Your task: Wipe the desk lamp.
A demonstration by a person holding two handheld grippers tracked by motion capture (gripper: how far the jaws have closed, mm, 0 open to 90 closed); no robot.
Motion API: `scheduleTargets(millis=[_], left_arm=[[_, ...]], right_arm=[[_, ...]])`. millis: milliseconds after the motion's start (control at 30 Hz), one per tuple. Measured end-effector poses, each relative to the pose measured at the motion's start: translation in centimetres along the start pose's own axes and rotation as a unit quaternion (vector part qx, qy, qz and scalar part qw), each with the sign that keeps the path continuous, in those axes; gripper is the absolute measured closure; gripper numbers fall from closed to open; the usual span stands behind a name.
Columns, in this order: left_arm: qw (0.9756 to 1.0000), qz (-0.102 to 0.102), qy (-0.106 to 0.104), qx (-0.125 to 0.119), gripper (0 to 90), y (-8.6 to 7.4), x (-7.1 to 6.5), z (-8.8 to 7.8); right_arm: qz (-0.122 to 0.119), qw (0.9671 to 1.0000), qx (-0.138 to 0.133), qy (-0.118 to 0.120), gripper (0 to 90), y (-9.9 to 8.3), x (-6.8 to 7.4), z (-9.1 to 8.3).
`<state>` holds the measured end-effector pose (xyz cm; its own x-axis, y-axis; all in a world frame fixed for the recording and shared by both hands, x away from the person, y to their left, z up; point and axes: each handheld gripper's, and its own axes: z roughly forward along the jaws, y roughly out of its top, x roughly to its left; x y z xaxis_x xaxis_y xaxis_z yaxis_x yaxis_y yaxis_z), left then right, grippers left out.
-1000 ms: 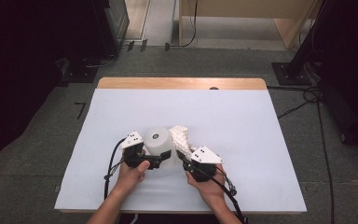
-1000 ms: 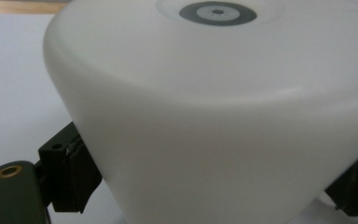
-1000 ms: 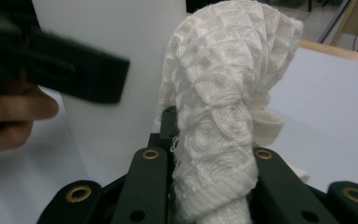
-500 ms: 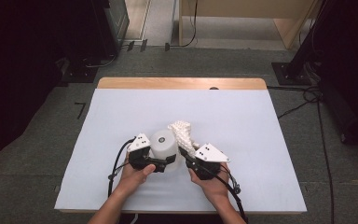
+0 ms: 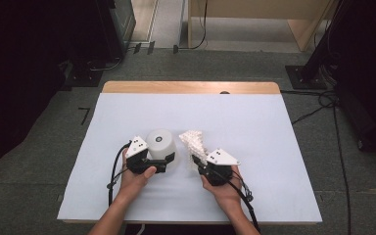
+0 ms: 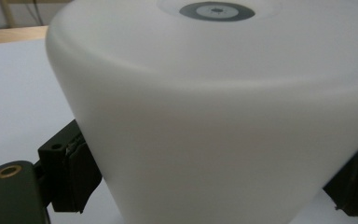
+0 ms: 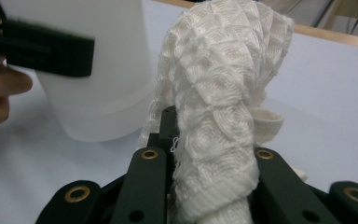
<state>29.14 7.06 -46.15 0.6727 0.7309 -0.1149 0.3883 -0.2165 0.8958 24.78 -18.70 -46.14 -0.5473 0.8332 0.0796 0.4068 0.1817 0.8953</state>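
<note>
**Cup steadied, cloth bunched and ready**

From the high view, we see the left gripper (image 5: pixel 169 157) clamped on a white upside-down plastic cup (image 5: pixel 160 143) standing on the white-covered bench (image 5: pixel 254 127), near its front edge. Just beside it on the right, the right gripper (image 5: pixel 196 159) holds a white knitted cloth (image 5: pixel 193 142) that stands up in a bunch, its top close to the cup's side. We judge the split sensible: one hand pins the cup so that it cannot slide, the other brings the cloth to it, likely for wiping.

In the left gripper view, we look straight at the cup's wall (image 6: pixel 223 140), with the dark ring mark on its upturned base (image 6: pixel 216 10) above. The black pads (image 6: pixel 74 165) press on both flanks low down, where a tapered cup is widest and steadiest.

In the right gripper view, the jaws are clenched on the cloth (image 7: pixel 219 126), twisted into a thick roll between them. The cup (image 7: pixel 102 88) stands to the left, and we cannot tell whether cloth and cup touch.
</note>
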Motion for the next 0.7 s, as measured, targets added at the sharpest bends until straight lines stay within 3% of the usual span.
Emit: scheduleTargets(millis=[133, 333, 433, 500, 600, 667, 700], left_arm=[[0.9986, 0.034, 0.038, 0.013, 8.6, -0.6, -0.6, 0.7], [0.9971, 0.051, 0.052, 0.021, 8.5, -1.0, -0.9, 0.9], [0.9968, 0.051, 0.058, 0.022, 8.2, -1.1, -1.0, 0.9], [0.9956, 0.053, 0.076, 0.016, 6.7, -1.1, -1.3, 0.8], [0.9945, 0.037, 0.098, 0.006, 5.1, -1.2, -1.8, 0.6], [0.9927, 0.023, 0.119, -0.002, 4.8, -1.2, -2.5, 0.6], [0.9899, 0.022, 0.140, 0.003, 4.8, -1.1, -3.0, 0.8]], right_arm=[[0.019, 0.9996, -0.013, -0.013, 76.2, 0.3, -1.3, -0.8], [0.025, 0.9992, -0.020, -0.024, 76.2, 0.5, -2.2, -1.3], [0.025, 0.9991, -0.021, -0.025, 76.2, 0.5, -2.2, -1.4], [0.025, 0.9992, -0.020, -0.026, 76.2, 0.4, -2.2, -1.3], [0.027, 0.9991, -0.020, -0.025, 76.0, 0.4, -2.2, -1.3], [0.028, 0.9991, -0.021, -0.026, 75.9, 0.4, -2.2, -1.3], [0.028, 0.9990, -0.021, -0.026, 76.0, 0.4, -2.3, -1.3]])
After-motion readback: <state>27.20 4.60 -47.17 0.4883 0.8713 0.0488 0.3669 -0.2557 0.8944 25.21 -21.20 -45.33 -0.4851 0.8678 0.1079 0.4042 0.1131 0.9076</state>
